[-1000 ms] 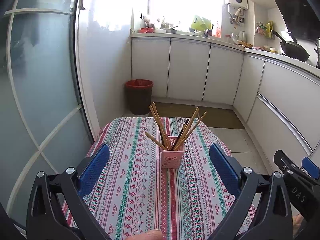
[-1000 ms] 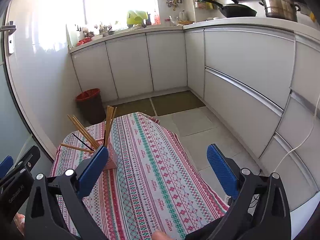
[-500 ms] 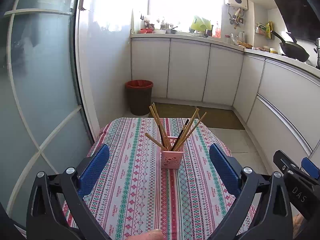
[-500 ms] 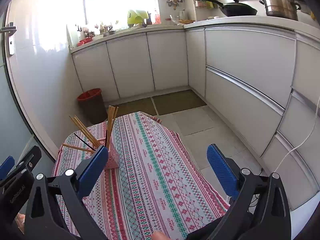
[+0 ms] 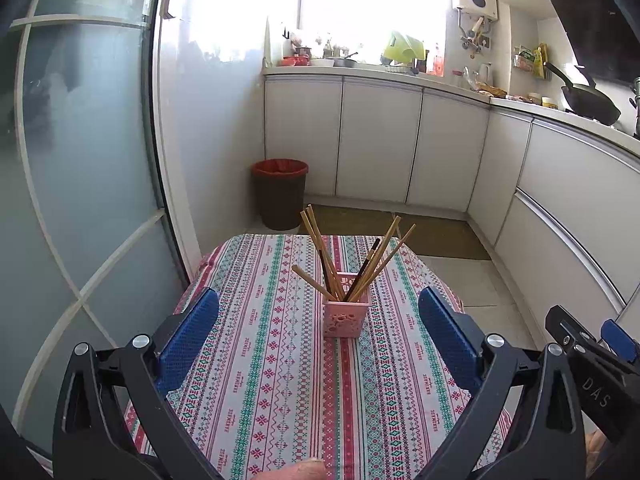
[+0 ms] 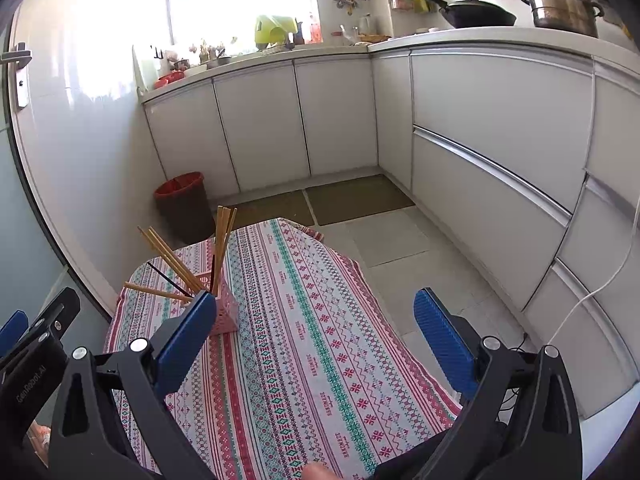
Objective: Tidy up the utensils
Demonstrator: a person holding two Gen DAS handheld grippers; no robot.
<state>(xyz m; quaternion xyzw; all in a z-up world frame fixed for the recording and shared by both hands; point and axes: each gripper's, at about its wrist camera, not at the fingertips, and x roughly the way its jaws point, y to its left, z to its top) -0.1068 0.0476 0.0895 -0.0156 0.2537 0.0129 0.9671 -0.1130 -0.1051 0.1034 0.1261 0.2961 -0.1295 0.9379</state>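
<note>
A pink square holder (image 5: 346, 318) stands upright in the middle of the table with the patterned cloth (image 5: 280, 380). Several wooden chopsticks (image 5: 320, 252) and one dark one fan out of it. My left gripper (image 5: 320, 336) is open and empty, back from the holder and centred on it. In the right wrist view the holder (image 6: 226, 314) sits at the left, partly hidden by my left fingertip (image 6: 184, 332). My right gripper (image 6: 316, 336) is open and empty, above the cloth (image 6: 320, 340) to the right of the holder.
A red-lined bin (image 5: 280, 192) stands on the floor beyond the table. White cabinets (image 5: 380, 140) run along the back and right. A frosted glass door (image 5: 80, 200) is close on the left. The table's right edge (image 6: 400, 340) drops to the tiled floor.
Both grippers have drawn back a little from the holder, which now looks smaller and farther away. Both stay open and empty.
</note>
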